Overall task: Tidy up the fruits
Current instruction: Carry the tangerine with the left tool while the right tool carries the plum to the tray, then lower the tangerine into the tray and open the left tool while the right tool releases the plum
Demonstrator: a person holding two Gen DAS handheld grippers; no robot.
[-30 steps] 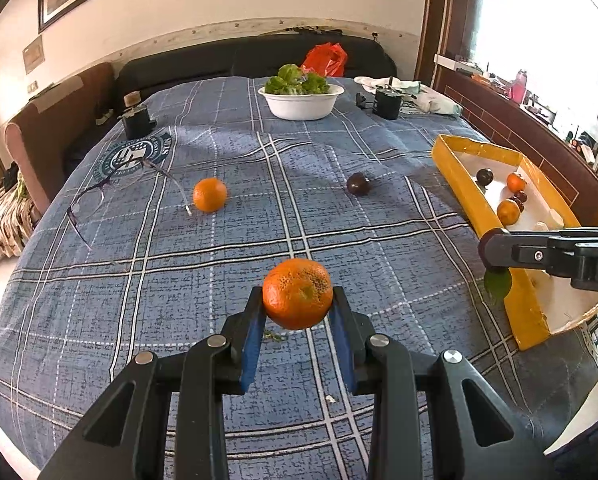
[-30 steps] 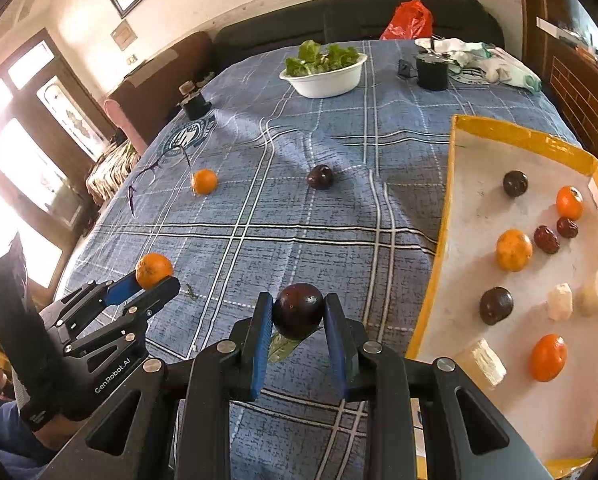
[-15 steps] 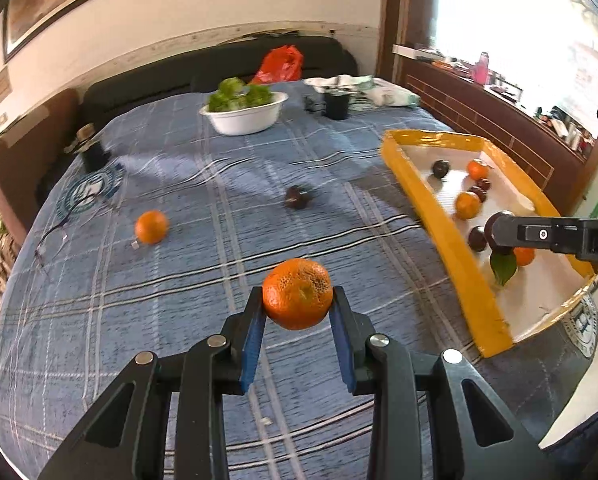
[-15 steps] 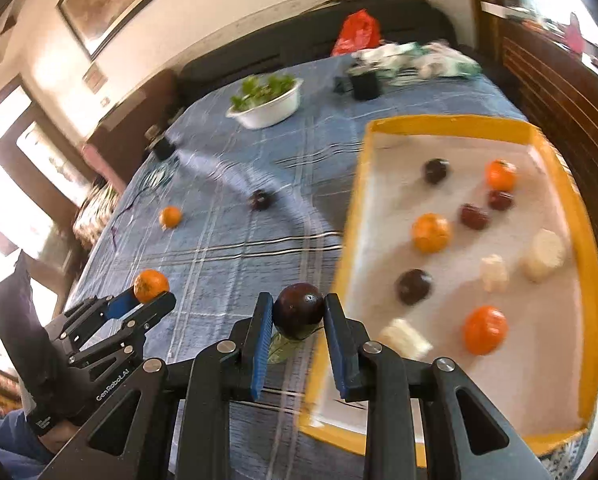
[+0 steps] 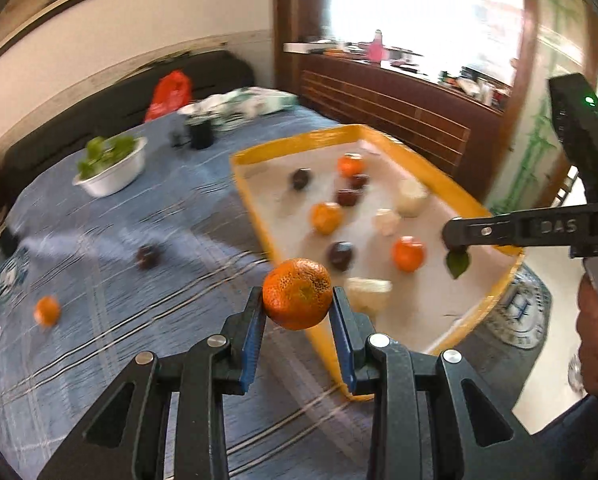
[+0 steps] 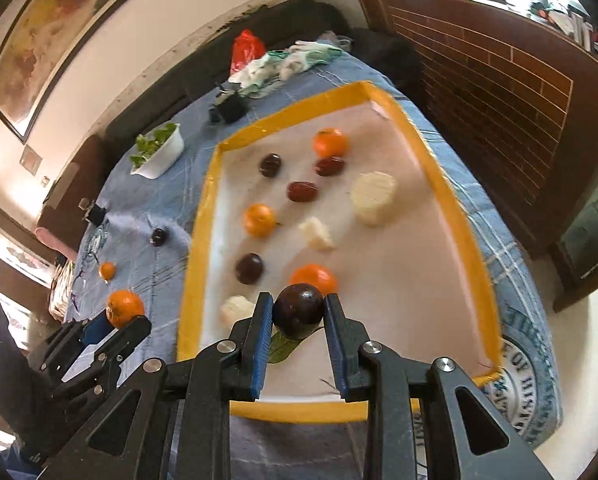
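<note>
I am holding an orange [image 5: 298, 294] between the blue pads of my left gripper [image 5: 298, 308], lifted over the blue cloth [image 5: 99, 280] just beside the yellow tray's [image 5: 255, 216] near corner. My right gripper [image 6: 299, 320] is clamping a dark plum [image 6: 299, 311] with a leaf under it, hanging over the tray's near end, fingers pointing along its length. In the tray are lying more oranges, dark fruits and pale chunks. Out on the cloth, another plum [image 5: 148, 255] and a small orange [image 5: 46, 311] are sitting well apart, with a white bowl [image 5: 113, 176] of greens beyond.
</note>
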